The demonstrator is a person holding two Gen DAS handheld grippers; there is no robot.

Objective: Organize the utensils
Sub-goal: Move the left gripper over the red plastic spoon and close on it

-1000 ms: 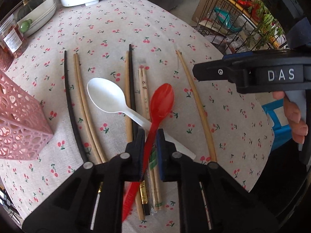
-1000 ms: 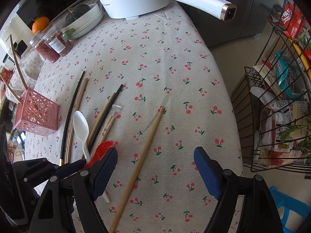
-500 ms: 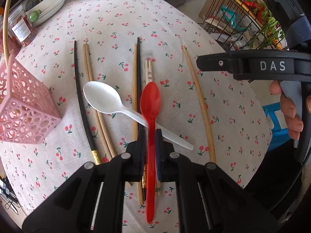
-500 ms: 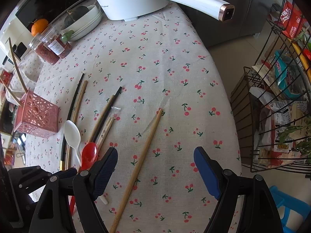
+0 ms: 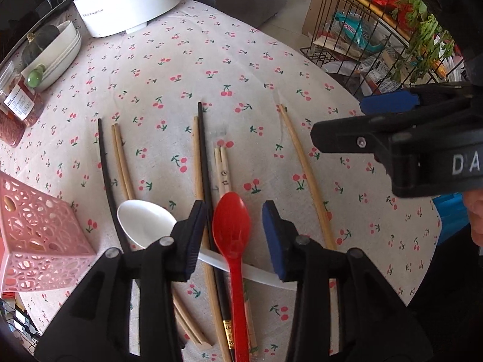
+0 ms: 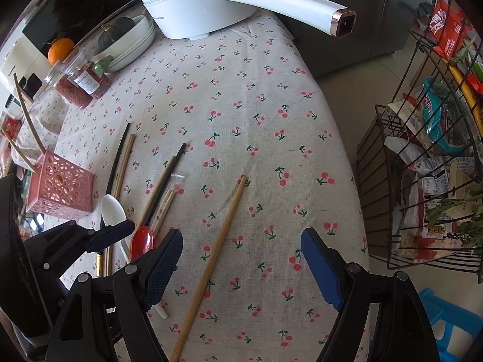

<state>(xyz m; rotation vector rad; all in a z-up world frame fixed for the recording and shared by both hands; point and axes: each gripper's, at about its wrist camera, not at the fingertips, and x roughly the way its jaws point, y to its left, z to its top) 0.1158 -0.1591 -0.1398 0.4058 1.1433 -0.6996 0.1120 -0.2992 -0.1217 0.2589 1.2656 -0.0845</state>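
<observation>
1. My left gripper (image 5: 232, 238) is spread wide, its fingers either side of the red spoon (image 5: 231, 235) without touching it.
2. The red spoon lies on the tablecloth (image 5: 211, 60), across the white spoon (image 5: 145, 226), among chopsticks (image 5: 200, 166).
3. My right gripper (image 6: 241, 267) hangs wide apart, holding nothing, above a single chopstick (image 6: 217, 253).
4. The pink basket (image 5: 36, 235) stands at the left.

"DA" on right tongs (image 5: 389, 120)
</observation>
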